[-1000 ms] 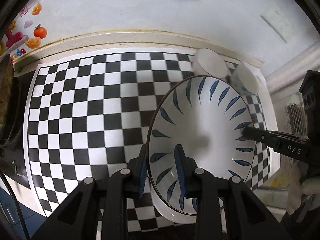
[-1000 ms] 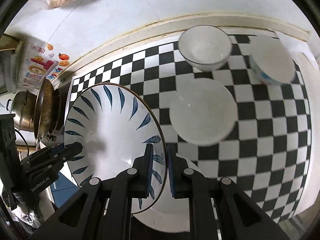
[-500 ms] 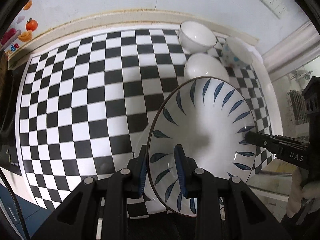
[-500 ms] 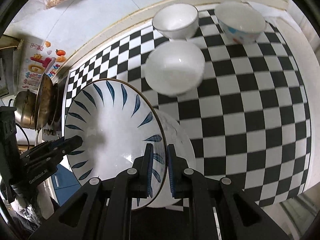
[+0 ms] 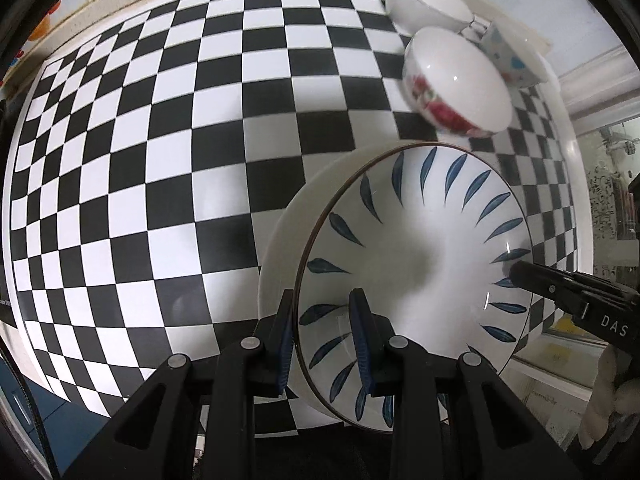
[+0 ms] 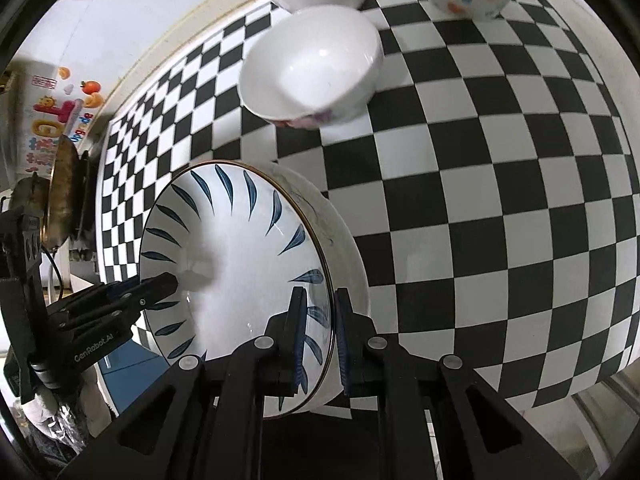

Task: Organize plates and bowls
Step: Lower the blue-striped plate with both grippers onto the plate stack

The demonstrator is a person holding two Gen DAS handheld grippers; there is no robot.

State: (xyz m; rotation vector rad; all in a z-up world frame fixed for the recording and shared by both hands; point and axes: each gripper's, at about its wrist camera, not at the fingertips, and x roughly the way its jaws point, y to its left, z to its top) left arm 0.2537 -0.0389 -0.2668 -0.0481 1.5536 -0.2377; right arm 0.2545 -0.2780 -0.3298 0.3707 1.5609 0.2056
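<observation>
Left wrist view: fisheye on left gripper [image 5: 322, 344], looks forward-down along fingers, close over checkered bench [image 5: 132, 152], from blue-leaf bowl's [image 5: 420, 264] left rim. Right wrist view: fisheye on right gripper [image 6: 320, 338], same close downward look from bowl's [image 6: 240, 264] opposite rim. Shared: bowl, bench [image 6: 500, 184], three small bowls [image 5: 456, 80] [image 6: 312, 64] at far edge; each view shows other gripper

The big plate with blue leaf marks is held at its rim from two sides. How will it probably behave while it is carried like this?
The blue-leaf plate looks glazed and shiny, so it may slip where the left gripper and the right gripper pinch only its rim. It seems rigid ceramic, so it probably will not bend, but could chip if it knocks the white plate just behind it.
</observation>
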